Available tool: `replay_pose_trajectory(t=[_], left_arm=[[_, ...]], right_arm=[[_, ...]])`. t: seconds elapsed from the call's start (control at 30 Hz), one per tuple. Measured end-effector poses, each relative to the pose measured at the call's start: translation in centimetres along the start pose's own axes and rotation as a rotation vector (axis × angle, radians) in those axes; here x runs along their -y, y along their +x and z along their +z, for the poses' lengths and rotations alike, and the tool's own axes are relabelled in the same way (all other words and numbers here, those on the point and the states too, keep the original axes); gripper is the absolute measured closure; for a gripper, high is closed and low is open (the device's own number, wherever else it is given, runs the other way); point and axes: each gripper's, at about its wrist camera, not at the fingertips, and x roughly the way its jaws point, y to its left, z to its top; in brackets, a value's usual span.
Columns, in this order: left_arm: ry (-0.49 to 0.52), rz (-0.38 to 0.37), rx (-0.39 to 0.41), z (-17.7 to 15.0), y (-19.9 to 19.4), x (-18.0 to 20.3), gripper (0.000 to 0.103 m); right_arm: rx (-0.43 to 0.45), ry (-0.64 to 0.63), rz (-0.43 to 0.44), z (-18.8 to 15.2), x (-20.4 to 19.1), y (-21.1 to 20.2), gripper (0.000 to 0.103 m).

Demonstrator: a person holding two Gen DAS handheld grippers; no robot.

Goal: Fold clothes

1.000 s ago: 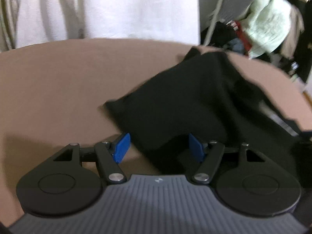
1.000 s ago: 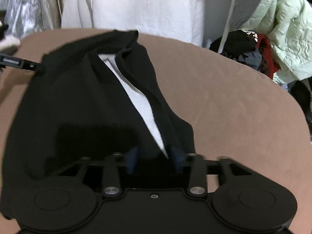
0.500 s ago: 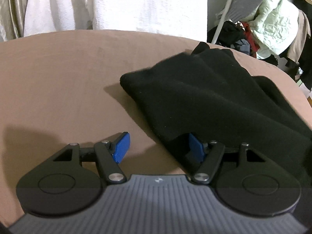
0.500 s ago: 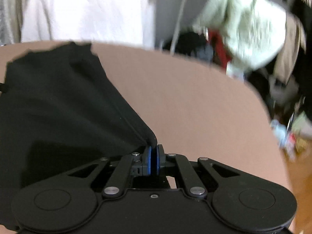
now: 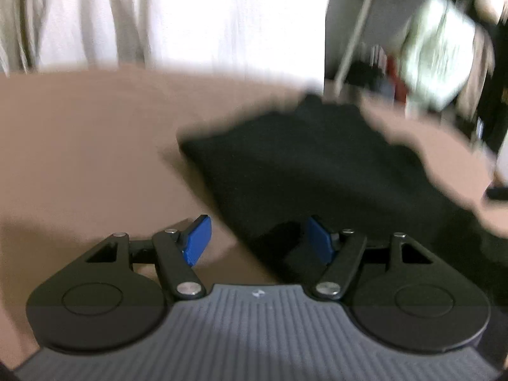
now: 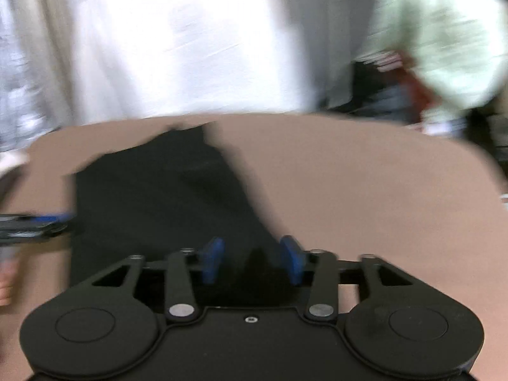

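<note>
A black garment [image 5: 317,171] lies folded on the brown table [image 5: 82,146], blurred by motion in both views. My left gripper [image 5: 258,238] is open at the garment's near left corner, and the cloth edge runs between its blue pads [image 5: 197,238]. In the right wrist view the same black garment [image 6: 158,197] stretches away from my right gripper [image 6: 252,258], which stands open over its near right corner with nothing clamped. The left gripper shows there as a dark blur with a blue tip [image 6: 35,222] at the garment's left edge.
White cloth [image 5: 190,16] hangs behind the brown table. A heap of clothes, pale green [image 6: 444,31] and red, lies at the back right. Bare tabletop [image 6: 381,190] spreads to the right of the garment. A hand [image 6: 6,279] is at the far left edge.
My right gripper has let go of the garment's corner and now stands open. The garment lies flatter on the table. Both cameras are moving, and my left gripper stays open.
</note>
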Motion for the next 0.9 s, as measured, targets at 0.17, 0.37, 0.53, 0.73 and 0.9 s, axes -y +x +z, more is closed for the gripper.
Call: replay_pose_trajectory(t=[0.17,0.37,0.53,0.73,0.9], left_arm=[[0.054,-0.026,-0.067,3.3,1.5,-1.4,0.033],[0.024,-0.03,-0.138,5.7,3.6,-3.4,0.033],[-0.024,-0.054,-0.162,4.4,4.4,-4.5,0.033],[-0.036,-0.063,-0.127,3.7,4.6,-5.3,0.033],[-0.07,-0.055,-0.05,3.6,3.2,-5.1,0.033]], right_arm=[[-0.102,-0.165,0.097,7.3,-4.8,5.0,0.045],[-0.072,-0.079,0.058,12.9,-4.3,12.3,0.045],[-0.037,-0.022,0.01,12.9,-3.0,17.0,0.045],[0.031,-0.27,-0.044,11.2,-5.2,18.2,0.095],[0.222,-0.26,-0.154,11.8,-5.6,15.5,0.094]])
